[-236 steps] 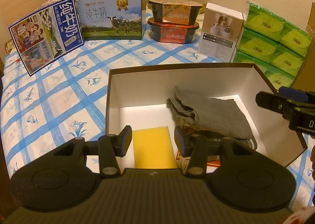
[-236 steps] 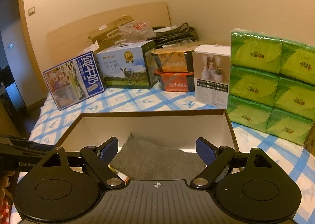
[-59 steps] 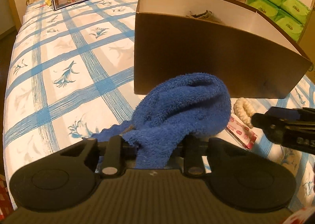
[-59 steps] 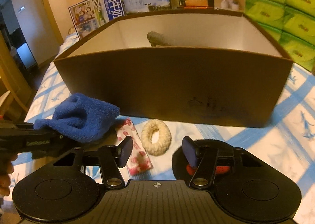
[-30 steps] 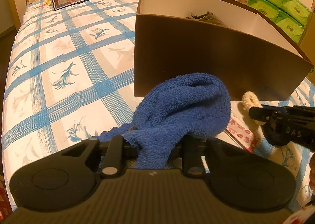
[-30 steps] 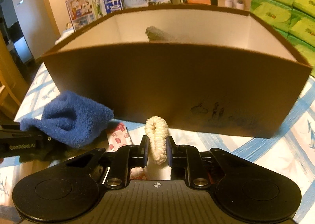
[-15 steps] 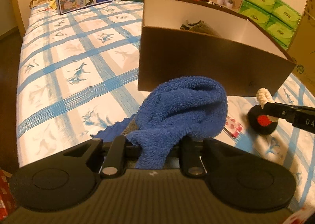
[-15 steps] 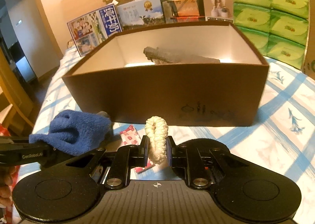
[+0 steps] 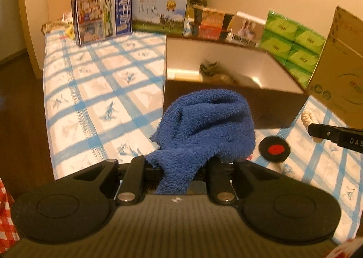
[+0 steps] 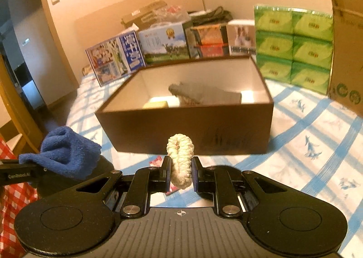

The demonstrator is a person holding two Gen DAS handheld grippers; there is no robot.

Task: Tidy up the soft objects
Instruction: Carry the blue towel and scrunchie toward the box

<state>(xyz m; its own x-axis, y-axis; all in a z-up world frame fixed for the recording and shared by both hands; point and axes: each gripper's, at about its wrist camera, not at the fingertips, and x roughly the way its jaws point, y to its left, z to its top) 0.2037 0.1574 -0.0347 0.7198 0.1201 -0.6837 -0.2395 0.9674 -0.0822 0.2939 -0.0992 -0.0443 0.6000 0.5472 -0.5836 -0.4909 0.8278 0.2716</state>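
Left gripper [image 9: 177, 167]: jaws closed on a blue towel [image 9: 208, 126], which bunches up above the fingers and drapes down between them. The tool is held level, above the checked bedspread [image 9: 95, 90], pointing toward the near left corner of the brown box [image 9: 267, 108]. In the right wrist view the same gripper [image 10: 25, 172] enters from the left edge, with the towel [image 10: 65, 151] heaped on its tip.

Right gripper [image 10: 180, 172]: jaws nearly closed, clamping a cream scrunchie [image 10: 180, 158] between the blue finger pads [image 10: 167, 174]. The scrunchie stands upright on edge, its upper half projecting above the fingers. The tool is held level and faces the long front wall of the box [image 10: 204, 126], clear of the bedspread. In the left wrist view its tip [image 9: 317, 132] enters from the right edge with the scrunchie [image 9: 308, 119].

Box contents: a grey cloth [image 10: 204, 94] and a yellow sponge [image 10: 156, 104] lie on the white floor inside.

On the bedspread in front of the box: a black disc with a red centre [image 9: 274, 150] and a small red patterned packet [image 10: 156, 162], partly hidden by the fingers.

Behind the box: milk cartons [image 10: 163, 46], food tubs [image 10: 208, 41] and green tissue packs [image 10: 295, 46]. A cardboard carton [image 9: 340, 67] stands at the right.
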